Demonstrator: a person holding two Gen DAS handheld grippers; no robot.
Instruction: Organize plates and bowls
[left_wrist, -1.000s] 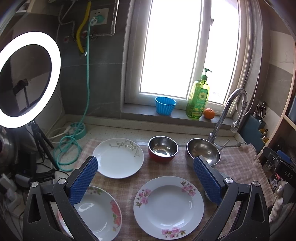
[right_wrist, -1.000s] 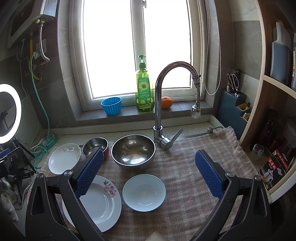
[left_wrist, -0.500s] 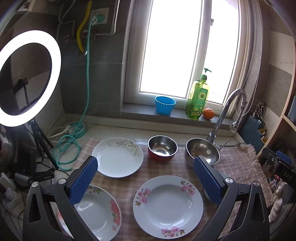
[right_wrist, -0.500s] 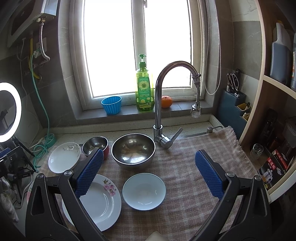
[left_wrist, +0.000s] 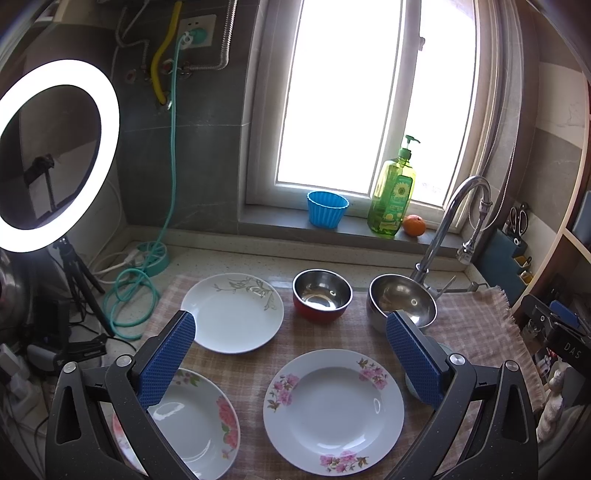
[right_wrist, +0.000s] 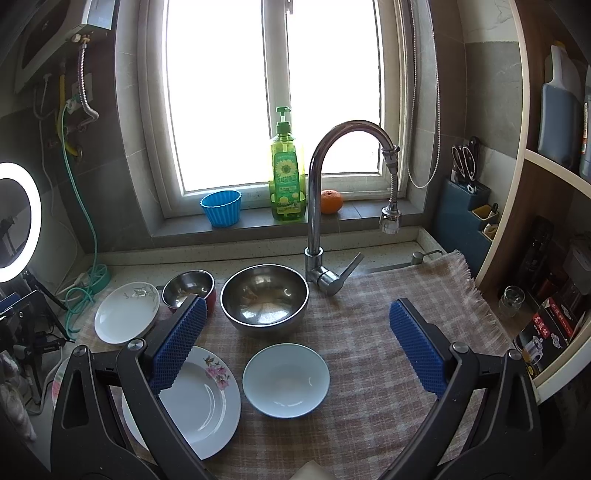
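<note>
There are three plates on the desk: a white plate with a grey leaf pattern (left_wrist: 232, 312) beyond the left fingers, a plate with pink flowers (left_wrist: 334, 408) between those fingers, and another flowered plate (left_wrist: 201, 424) partly behind the left finger. There are three bowls: a small steel bowl with a red outside (left_wrist: 321, 300), a bigger steel bowl (right_wrist: 264, 299), and a pale blue bowl (right_wrist: 286, 379) between the right fingers. On the windowsill stand one blue cup (right_wrist: 221, 208), one green soap bottle (right_wrist: 286, 173) and one orange (right_wrist: 331, 201).

Two plates (left_wrist: 333, 410) up front on the cloth (right_wrist: 369, 332), a third plate (left_wrist: 232, 314) behind, bowls (right_wrist: 264, 295) lining the back by the faucet (right_wrist: 317, 206).
</note>
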